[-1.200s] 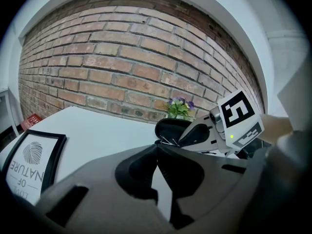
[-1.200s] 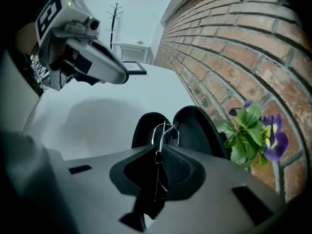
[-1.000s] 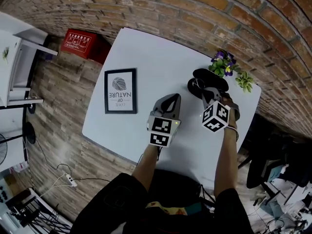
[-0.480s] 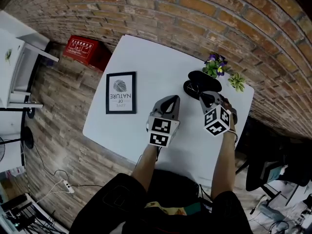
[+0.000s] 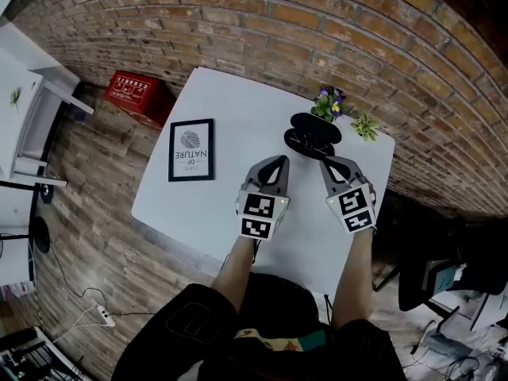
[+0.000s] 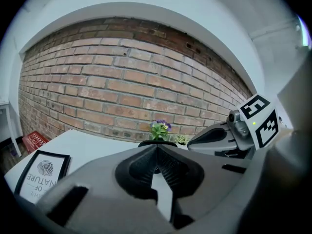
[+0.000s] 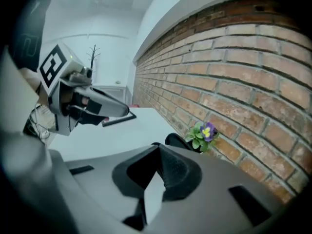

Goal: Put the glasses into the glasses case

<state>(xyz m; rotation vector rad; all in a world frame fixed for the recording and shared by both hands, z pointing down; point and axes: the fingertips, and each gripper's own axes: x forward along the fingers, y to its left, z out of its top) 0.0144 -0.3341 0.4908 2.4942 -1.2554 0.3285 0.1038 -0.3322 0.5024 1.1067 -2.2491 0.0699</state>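
Observation:
The black glasses case lies open on the white table, just in front of the flowers. The glasses seem to lie in its near half, though detail is small. Both grippers hang above the table, short of the case and apart from it. My left gripper is shut with nothing in it, and its tips meet in front of the case. My right gripper is also shut and holds nothing. Past its closed tips the case shows partly.
A small pot of purple flowers and a second green plant stand at the table's far edge by the brick wall. A framed print lies on the left of the table. A red box sits on the wooden floor.
My right gripper has come off the case and risen back toward me. The left gripper has lifted a little too. The case stays on the table by the flowers.

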